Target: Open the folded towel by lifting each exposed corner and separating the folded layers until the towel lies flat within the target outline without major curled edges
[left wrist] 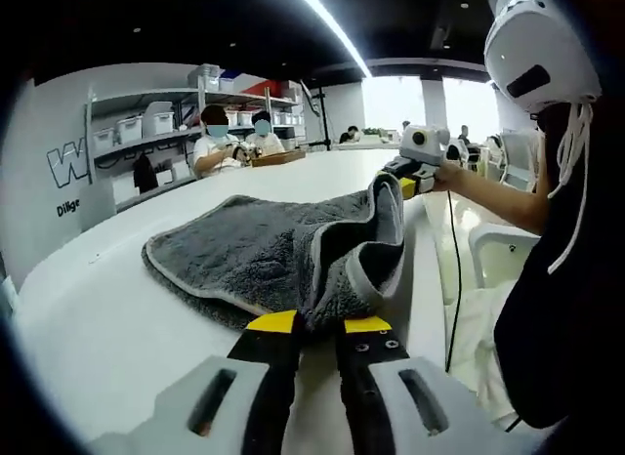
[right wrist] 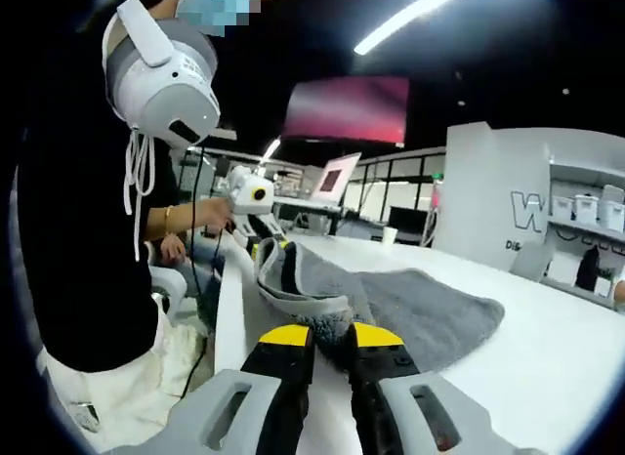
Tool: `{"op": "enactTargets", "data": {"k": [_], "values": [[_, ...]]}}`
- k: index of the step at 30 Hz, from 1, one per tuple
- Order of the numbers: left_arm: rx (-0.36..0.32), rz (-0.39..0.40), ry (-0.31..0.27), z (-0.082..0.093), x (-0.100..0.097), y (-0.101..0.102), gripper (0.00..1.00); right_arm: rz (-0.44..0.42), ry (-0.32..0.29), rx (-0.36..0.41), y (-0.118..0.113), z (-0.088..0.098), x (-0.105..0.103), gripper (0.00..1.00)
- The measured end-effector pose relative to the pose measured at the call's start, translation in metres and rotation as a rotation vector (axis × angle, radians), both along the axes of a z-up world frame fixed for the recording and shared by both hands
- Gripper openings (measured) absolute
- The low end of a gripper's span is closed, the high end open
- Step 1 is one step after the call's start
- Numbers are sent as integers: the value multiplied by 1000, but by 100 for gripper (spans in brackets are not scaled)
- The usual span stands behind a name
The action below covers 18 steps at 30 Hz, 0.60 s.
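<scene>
A: While both grippers pinch the near edge, the towel (left wrist: 264, 255) runs long-axis from lower centre toward upper left of the left gripper view, far end pointing away across the table (left wrist: 107, 328).

B: Claw state?

A: Left gripper (left wrist: 319, 325): yellow-tipped jaws clenched on the towel's grey-trimmed corner, bottom centre. Right gripper (right wrist: 330, 335): jaws likewise clamped on a towel edge at bottom centre of the right gripper view. Each also appears in the other's frame, at the far raised corner, held by the person's hand (right wrist: 210, 214).

B: Material?

A: Dark grey plush terry with a lighter grey bound hem. Edge between the grippers is lifted and curled over in a loop, showing the underside; the rest lies flat, rounded corners. In the right gripper view the towel (right wrist: 410, 309) spreads to the right of centre.

B: Surface, room?

A: White, smooth, curved-edge table. Shelving (left wrist: 156, 133) with white bins at upper left of the left gripper view, two seated people (left wrist: 234, 143) behind the table, ceiling light strip (left wrist: 332, 25) above. Person wears a white headset (right wrist: 161, 74), dark top.
</scene>
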<state>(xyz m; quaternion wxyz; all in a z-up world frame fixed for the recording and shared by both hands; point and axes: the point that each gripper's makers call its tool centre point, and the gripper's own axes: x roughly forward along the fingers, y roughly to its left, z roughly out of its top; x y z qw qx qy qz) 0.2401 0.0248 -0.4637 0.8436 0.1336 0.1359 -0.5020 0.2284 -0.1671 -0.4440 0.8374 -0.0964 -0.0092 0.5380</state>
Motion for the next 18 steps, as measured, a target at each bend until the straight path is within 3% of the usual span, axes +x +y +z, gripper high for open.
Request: {"op": "enactTargets", "data": {"k": [7,12,18], "values": [[0,7,-3,5,-11,5,17,-22,11,18,-2,-2,-2,10],[33,-15,-4,4,-23,9,17,-26,27,-12,-6,-8,-5,12],[22,-39,-34,17,-30,6,18,-50,56,-12,-13,-11,-16,17]]}}
